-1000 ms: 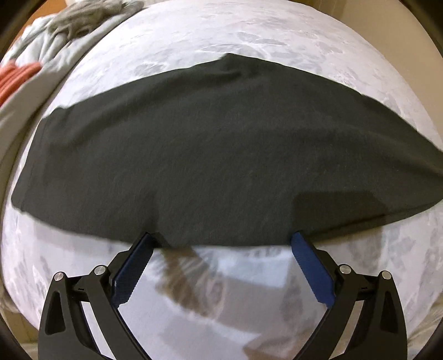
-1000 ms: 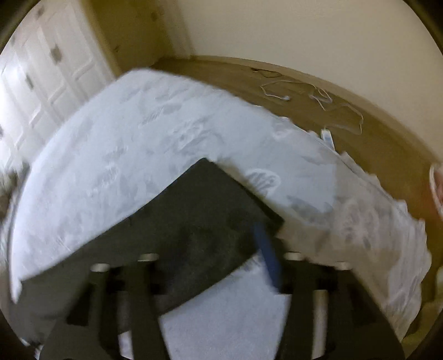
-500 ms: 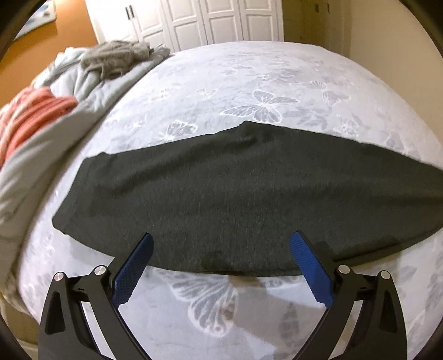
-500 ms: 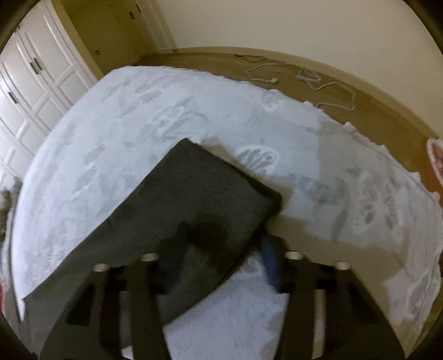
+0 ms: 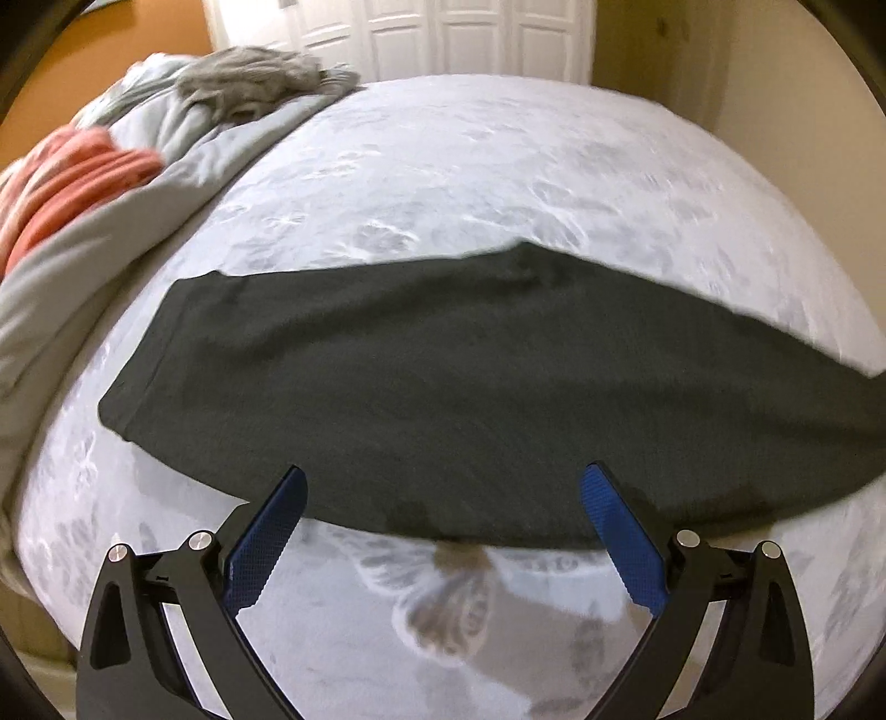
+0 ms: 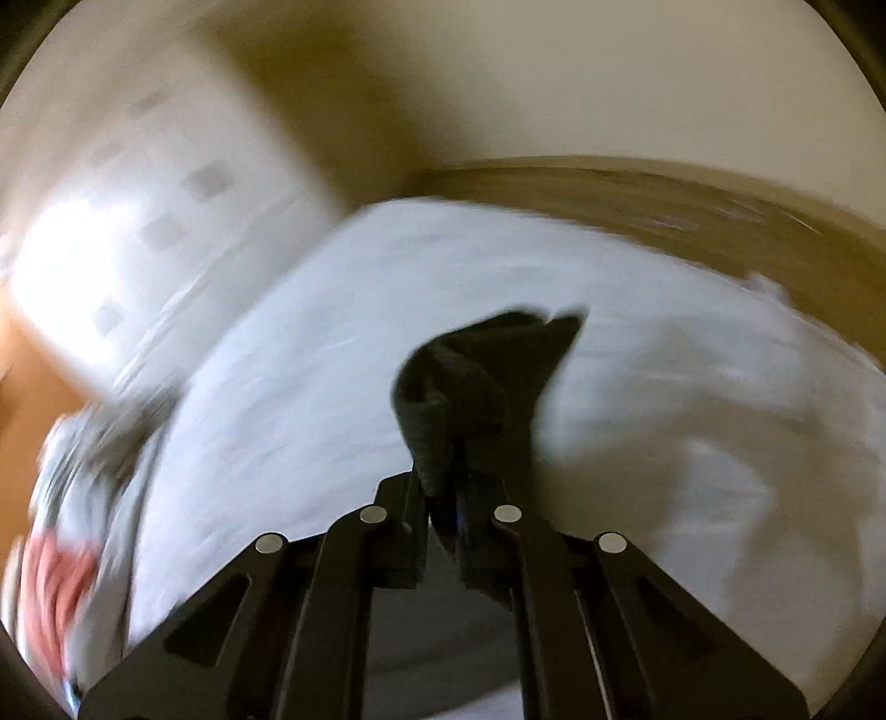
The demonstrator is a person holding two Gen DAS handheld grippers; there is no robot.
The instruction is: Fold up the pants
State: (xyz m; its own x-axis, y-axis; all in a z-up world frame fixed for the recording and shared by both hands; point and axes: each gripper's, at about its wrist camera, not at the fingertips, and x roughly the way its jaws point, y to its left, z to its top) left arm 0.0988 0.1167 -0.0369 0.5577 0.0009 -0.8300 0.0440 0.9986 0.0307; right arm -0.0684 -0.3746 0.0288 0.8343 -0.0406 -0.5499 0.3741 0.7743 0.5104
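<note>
The dark grey pants (image 5: 443, 382) lie flat across the white butterfly-print bed (image 5: 470, 166), running left to right in the left wrist view. My left gripper (image 5: 443, 515) is open and empty, its blue pads (image 5: 271, 543) over the near edge of the pants. In the blurred right wrist view, my right gripper (image 6: 459, 476) is shut on a bunched end of the pants (image 6: 476, 376) and holds it up above the bed (image 6: 304, 387).
A grey blanket (image 5: 111, 210) with an orange-striped cloth (image 5: 72, 183) and a grey garment (image 5: 249, 83) is heaped at the bed's left. White closet doors (image 5: 443, 33) stand behind. Wood floor (image 6: 692, 199) lies beyond the bed's far edge.
My right gripper has closed on the end of the pants and lifted it, swinging fast. My left gripper has drawn back a little, still open.
</note>
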